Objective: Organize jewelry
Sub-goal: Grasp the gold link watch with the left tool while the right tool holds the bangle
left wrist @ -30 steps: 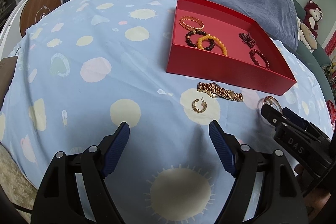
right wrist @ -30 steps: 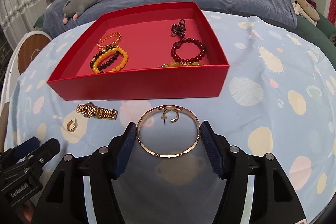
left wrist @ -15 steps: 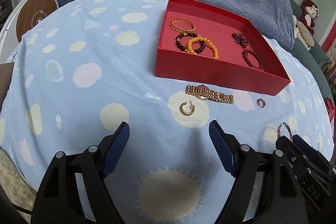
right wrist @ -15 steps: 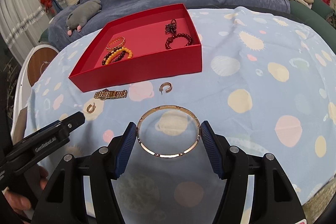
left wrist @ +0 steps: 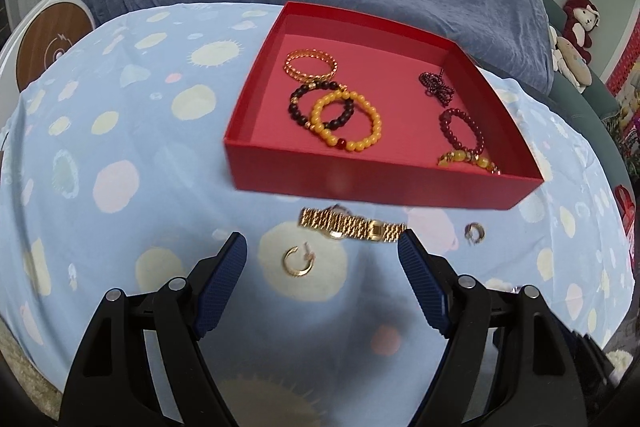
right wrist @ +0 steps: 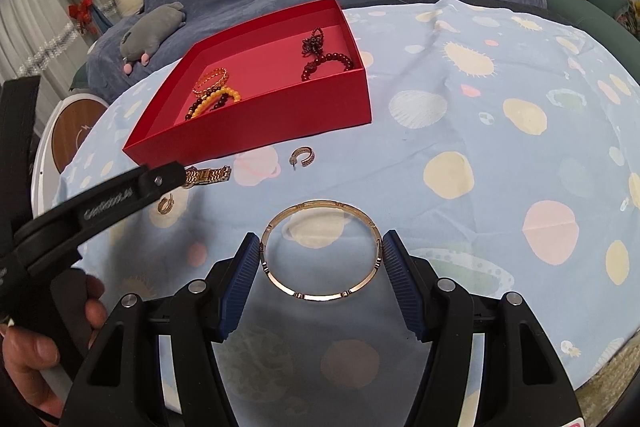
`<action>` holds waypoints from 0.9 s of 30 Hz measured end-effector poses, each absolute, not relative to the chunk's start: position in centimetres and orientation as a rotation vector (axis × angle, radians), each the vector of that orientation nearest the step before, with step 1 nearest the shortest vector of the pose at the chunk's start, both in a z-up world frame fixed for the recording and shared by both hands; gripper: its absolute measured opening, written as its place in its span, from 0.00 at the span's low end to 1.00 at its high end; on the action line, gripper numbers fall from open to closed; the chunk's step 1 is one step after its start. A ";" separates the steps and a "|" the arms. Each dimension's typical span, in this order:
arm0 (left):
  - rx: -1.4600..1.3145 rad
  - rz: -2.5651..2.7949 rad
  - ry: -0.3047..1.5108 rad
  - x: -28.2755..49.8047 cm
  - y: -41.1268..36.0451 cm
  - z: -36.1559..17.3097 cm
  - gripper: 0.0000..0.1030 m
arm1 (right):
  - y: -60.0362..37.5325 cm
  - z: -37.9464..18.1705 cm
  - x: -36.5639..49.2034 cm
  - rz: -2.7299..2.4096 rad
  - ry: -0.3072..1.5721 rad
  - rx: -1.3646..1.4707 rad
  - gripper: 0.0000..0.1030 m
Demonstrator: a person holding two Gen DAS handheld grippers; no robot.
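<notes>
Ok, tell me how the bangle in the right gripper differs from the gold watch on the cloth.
The bangle is a thin rigid ring, open through the middle; the gold watch is a flat band of links stretched out straight. The bangle is clamped between the right gripper fingers; the watch lies loose on the cloth, in front of the red box. Both are gold-coloured metal and outside the box.

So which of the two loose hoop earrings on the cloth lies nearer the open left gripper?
The plain gold hoop earring, lying between the left gripper's fingers below the gold watch; the other earring lies off to its right.
</notes>
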State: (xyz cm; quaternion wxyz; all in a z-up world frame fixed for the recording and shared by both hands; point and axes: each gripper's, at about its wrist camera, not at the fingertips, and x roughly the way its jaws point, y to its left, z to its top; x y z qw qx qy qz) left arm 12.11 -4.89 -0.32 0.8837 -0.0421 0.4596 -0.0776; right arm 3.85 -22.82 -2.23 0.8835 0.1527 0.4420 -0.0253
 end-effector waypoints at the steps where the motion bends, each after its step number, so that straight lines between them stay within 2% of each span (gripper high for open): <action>1: -0.088 -0.149 0.956 12.5 -5.2 -0.3 0.72 | -22.9 -2.3 3.9 -0.054 0.921 0.321 0.59; 10: -0.050 -0.075 0.993 13.9 -5.3 -2.2 0.73 | -23.2 -2.6 4.1 -0.050 0.933 0.341 0.59; 12: -0.037 -0.087 0.988 13.4 -4.8 -2.2 0.71 | -23.1 -2.6 4.2 -0.046 0.935 0.340 0.59; 15: -0.002 -0.100 0.981 12.5 -4.1 -2.2 0.60 | -23.0 -2.6 4.3 -0.040 0.932 0.338 0.59; 27: -0.057 -0.111 0.993 10.9 -2.4 -2.0 0.59 | -22.4 -2.5 4.0 -0.024 0.931 0.326 0.59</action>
